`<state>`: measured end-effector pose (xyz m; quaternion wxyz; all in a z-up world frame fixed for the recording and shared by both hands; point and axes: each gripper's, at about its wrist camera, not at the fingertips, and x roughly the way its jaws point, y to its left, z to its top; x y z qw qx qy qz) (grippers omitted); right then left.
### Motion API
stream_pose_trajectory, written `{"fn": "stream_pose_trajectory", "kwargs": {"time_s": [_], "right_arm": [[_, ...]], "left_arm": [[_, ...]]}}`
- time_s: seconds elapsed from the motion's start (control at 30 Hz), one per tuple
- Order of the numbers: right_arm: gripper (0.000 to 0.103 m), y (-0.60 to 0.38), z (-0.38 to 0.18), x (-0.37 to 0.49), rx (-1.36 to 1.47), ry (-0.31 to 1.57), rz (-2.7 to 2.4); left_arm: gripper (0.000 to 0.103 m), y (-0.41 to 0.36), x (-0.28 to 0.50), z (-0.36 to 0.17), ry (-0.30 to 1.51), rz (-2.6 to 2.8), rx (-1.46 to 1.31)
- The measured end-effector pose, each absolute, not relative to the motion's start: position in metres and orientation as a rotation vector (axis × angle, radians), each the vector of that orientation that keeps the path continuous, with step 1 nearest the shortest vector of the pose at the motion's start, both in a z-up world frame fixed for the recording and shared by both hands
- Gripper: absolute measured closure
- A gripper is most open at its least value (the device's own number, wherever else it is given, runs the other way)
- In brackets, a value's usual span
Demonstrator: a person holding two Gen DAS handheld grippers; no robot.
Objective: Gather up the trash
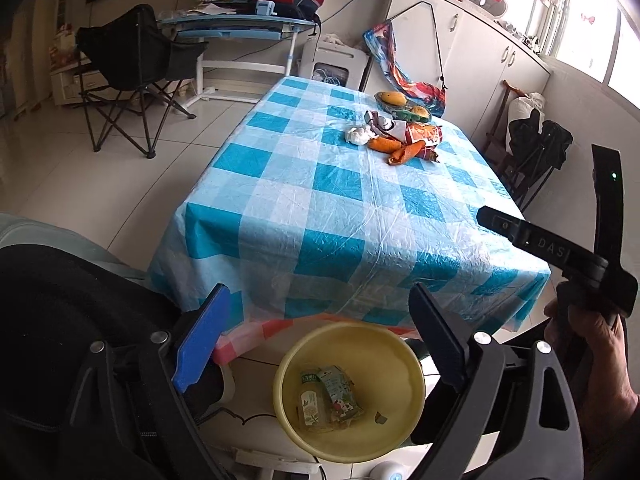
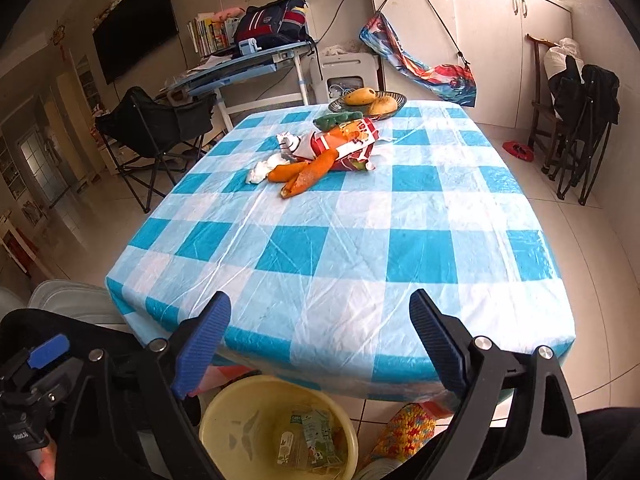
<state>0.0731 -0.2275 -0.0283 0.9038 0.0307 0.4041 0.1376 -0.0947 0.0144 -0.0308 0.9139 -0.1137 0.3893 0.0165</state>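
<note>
A yellow bin stands on the floor under the table's near edge, with crushed cartons inside. On the checked tablecloth far off lie a red-orange snack bag, orange peels and crumpled white tissue. My left gripper is open and empty above the bin. My right gripper is open and empty over the table's near edge; it also shows at the right of the left wrist view.
A dark dish with mangoes sits at the table's far end. A black folding chair and a desk stand beyond on the left. White cabinets and a second folded chair are on the right.
</note>
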Motion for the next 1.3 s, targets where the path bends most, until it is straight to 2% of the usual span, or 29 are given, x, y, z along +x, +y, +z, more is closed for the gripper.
{"fn": "stream_pose_trajectory", "kwargs": {"time_s": [0.27, 0.5, 0.83, 1.3], "right_arm": [[0.014, -0.242, -0.05, 0.177, 0.002, 0.955, 0.188], [0.013, -0.237, -0.07, 0.23, -0.014, 1.019, 0.19], [0.007, -0.228, -0.074, 0.268, -0.083, 0.996, 0.168], [0.007, -0.225, -0.075, 0.273, -0.086, 0.995, 0.161]], "left_arm": [[0.015, 0.021, -0.09, -0.029, 0.761, 0.07, -0.248], [0.012, 0.017, -0.08, -0.034, 0.777, 0.086, -0.227], [0.012, 0.016, -0.073, -0.043, 0.829, 0.086, -0.236], [0.011, 0.014, -0.074, -0.045, 0.842, 0.081, -0.243]]}}
